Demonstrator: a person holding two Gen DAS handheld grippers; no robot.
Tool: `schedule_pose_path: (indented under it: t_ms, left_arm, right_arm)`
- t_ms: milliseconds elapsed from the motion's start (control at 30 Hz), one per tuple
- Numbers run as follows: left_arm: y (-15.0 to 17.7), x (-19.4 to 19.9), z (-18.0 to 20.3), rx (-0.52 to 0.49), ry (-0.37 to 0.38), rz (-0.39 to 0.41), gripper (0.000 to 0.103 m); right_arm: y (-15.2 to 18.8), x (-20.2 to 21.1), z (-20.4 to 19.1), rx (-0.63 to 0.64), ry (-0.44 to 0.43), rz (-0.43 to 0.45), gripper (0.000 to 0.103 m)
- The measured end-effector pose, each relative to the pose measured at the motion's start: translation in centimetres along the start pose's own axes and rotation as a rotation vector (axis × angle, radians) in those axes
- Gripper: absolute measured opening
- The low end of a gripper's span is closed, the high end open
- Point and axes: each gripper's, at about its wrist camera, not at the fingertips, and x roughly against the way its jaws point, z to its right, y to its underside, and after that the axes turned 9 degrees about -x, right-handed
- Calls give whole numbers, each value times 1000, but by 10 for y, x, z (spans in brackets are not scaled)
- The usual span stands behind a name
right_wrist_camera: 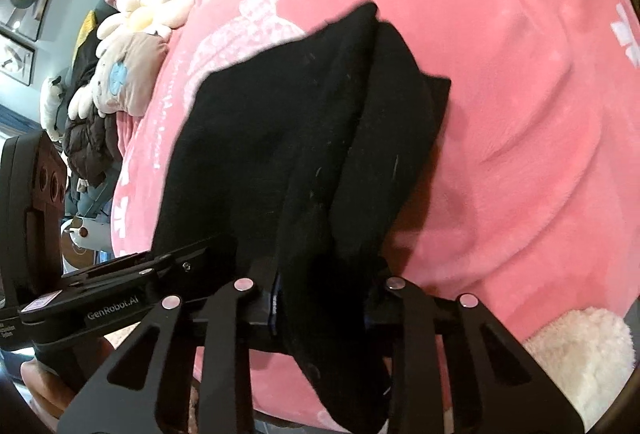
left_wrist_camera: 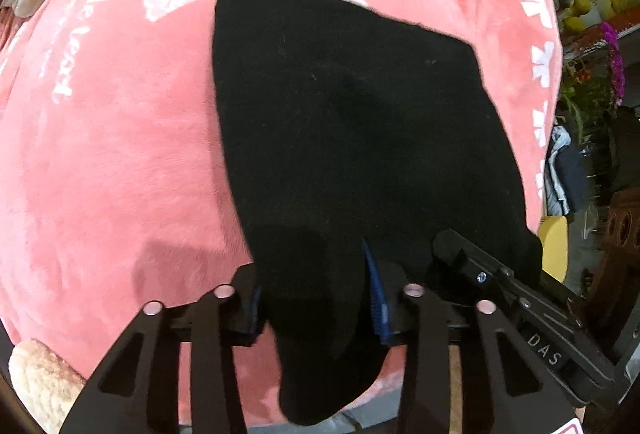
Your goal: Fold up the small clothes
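While both claws pinch it, black garment (left_wrist_camera: 348, 122) overlies pink blanket (left_wrist_camera: 112, 154).

One black garment (left_wrist_camera: 344, 122), one pink blanket (left_wrist_camera: 112, 162), two tools (left_wrist_camera: 320, 308) (right_wrist_camera: 324, 300).

"DAS" marks the right hand-held gripper (left_wrist_camera: 472, 258); "GenRobot.AI" marks the left hand-held gripper (right_wrist_camera: 192, 258).

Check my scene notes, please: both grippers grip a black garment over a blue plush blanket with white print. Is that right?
Only the colour is wrong: the blanket is pink, not blue, as both wrist views show. The rest stands: left gripper and right gripper each grip the black garment.
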Motion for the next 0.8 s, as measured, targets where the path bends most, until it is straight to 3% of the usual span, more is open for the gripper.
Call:
schedule_pose_path:
  t_ms: [533, 800]
  left_arm:
    - [65, 115, 7, -24, 20, 163, 27]
    - [101, 186, -37, 2, 13, 296, 26]
  right_arm:
    - [68, 79, -83, 160, -76, 52, 25]
    - [95, 108, -167, 354, -174, 107, 25]
